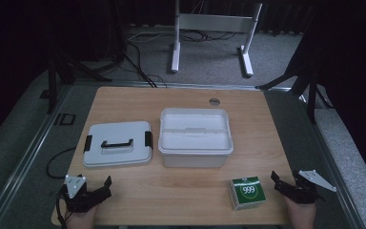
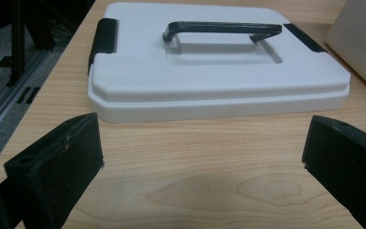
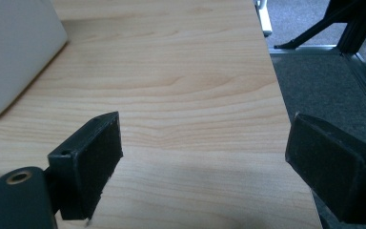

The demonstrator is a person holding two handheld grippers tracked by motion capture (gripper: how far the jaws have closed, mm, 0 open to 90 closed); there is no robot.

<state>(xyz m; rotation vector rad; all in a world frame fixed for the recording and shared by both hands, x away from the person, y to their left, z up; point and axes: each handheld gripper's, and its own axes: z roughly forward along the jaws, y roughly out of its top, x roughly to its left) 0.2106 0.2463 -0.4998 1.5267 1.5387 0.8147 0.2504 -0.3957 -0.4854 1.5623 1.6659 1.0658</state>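
A white lid with a black handle and black side clips lies flat at the table's left. Beside it on the right stands an open, empty white box. A small green carton marked 999 sits near the front right. My left gripper rests at the front left edge, open, with its jaws wide apart over bare wood just short of the lid. My right gripper is at the front right corner, right of the carton, and is open too with nothing between its jaws.
The wooden table has a round cable port at the back. Its right edge drops to a grey floor beside my right gripper. The white box's wall rises at the left there. A white frame stands behind the table.
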